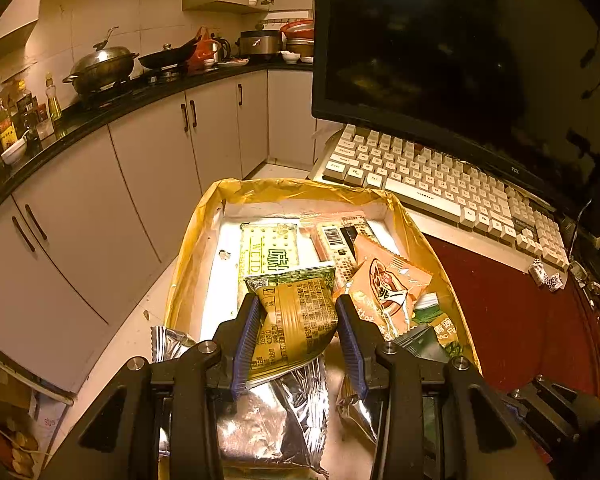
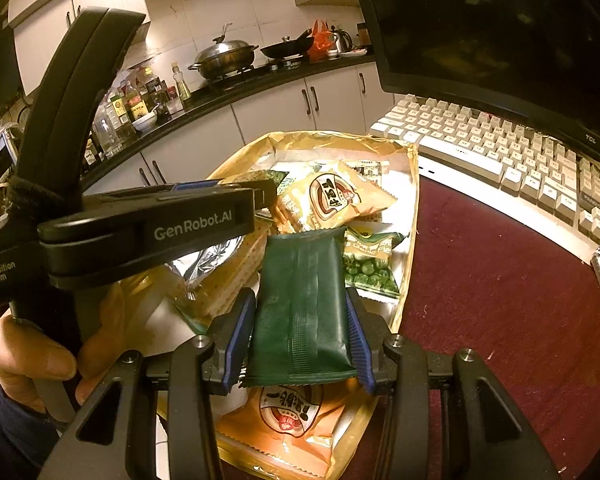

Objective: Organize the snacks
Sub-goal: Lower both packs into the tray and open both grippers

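Note:
My left gripper (image 1: 297,304) is shut on a yellow-green snack packet (image 1: 300,320) and holds it over the near end of a yellow-lined box (image 1: 203,208). My right gripper (image 2: 302,300) is shut on a dark green packet (image 2: 304,312) above the same box (image 2: 414,184). In the box lie a cracker pack (image 1: 265,248), an orange packet (image 1: 388,288), silver foil packets (image 1: 259,416), a green pea packet (image 2: 370,264) and another orange packet (image 2: 291,424). The left gripper's body (image 2: 147,224) crosses the right wrist view at left.
A keyboard (image 1: 440,188) and a dark monitor (image 1: 460,48) stand behind the box on a table with a dark red mat (image 1: 512,312). Two small wrapped candies (image 1: 544,274) lie by the keyboard. Kitchen cabinets (image 1: 147,168) and a counter with pots are at left.

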`<state>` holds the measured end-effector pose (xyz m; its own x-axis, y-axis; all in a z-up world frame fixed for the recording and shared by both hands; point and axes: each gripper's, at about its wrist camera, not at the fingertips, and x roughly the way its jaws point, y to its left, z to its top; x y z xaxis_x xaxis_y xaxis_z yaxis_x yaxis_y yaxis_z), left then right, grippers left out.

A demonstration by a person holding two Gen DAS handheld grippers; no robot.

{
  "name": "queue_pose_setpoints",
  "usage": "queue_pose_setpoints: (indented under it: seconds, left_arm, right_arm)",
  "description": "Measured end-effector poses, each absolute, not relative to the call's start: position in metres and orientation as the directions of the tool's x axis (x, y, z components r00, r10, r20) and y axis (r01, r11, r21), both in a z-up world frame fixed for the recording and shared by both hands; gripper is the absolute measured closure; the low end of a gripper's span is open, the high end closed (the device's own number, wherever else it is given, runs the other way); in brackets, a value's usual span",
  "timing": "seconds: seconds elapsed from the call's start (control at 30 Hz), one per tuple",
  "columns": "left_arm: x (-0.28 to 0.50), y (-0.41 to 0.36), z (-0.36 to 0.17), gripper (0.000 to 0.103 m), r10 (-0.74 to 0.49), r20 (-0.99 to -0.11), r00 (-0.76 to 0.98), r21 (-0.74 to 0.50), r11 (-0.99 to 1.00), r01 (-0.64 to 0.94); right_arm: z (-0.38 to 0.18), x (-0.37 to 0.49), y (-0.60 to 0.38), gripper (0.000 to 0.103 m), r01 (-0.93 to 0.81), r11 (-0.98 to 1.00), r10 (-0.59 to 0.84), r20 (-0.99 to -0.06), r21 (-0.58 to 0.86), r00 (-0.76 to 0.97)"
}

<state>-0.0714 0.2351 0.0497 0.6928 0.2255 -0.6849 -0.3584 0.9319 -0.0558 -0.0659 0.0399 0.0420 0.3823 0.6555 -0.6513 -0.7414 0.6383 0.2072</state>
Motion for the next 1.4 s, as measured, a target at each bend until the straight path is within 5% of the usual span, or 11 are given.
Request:
queue_pose_setpoints:
  seconds: [0.57,0.8,1.4]
  left_arm:
    - [-0.072,0.235,0.050,0.060,0.220,-0.683,0.697,-0.060,0.934,-0.353]
    - [-0.075,0.232,0.053,0.046,0.236,-0.668,0.705,-0.039,0.936,-0.350]
    - [-0.092,0.215,0.067,0.036,0.350,-0.591,0.727,0.060,0.917,-0.394]
  right_arm:
    - [0.044,-0.069,0.037,0.059,-0.740,0.640,0.659,-0.642,0.205,0.392]
    - [0.046,-0.071,0.032,0.056,-0.739,0.639,0.669,-0.627,0.213,0.398]
    - [0.053,-0.074,0.014,0.051,-0.709,0.666,0.671,-0.599,0.230,0.436]
